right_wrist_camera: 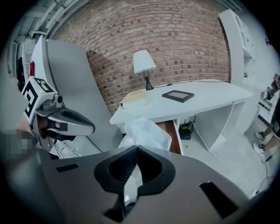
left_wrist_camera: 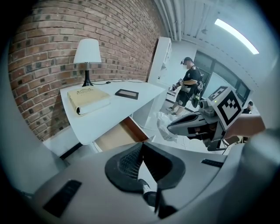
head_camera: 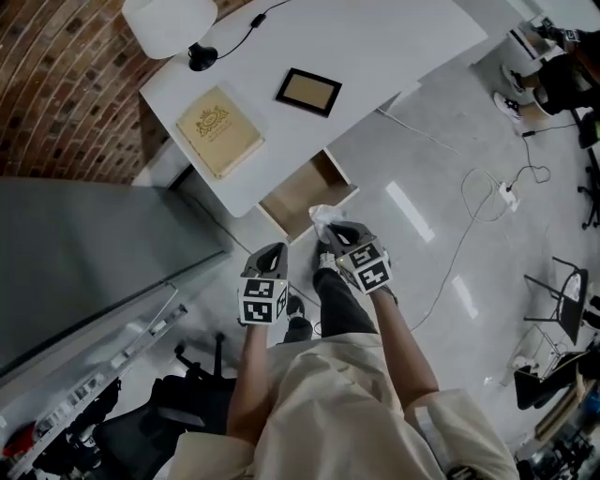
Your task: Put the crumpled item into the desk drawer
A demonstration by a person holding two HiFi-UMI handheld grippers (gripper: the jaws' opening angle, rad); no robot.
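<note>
**Crumpled item held at the open drawer's front corner**

The white table [head_camera: 375, 56] stands against a brick wall [head_camera: 56, 84]. On it are a white-shaded lamp [head_camera: 169, 21] at the back corner, a tan book [head_camera: 219, 129] near the front edge and a dark picture frame [head_camera: 308, 91] beside the book. A grey panel [head_camera: 84, 253] runs along the person's left, close to the table's end. Thin cables [head_camera: 469, 225] trail over the pale floor to the right. In the left gripper view, another person [left_wrist_camera: 189, 83] stands far off, past the table.

The drawer [head_camera: 302, 194] under the table's front edge is pulled out, and its light wood bottom shows bare.

The right claw [head_camera: 330, 228] is clamped on the crumpled item [head_camera: 322, 217], a wad of thin, pale, translucent material. The wad bulges forward out of the jaws, in the air just beside the drawer's front corner. The left claw [head_camera: 272, 251] is level with the right one and a little apart from it. Its jaws are pressed together with nothing between them, and it points toward the drawer front.
</note>
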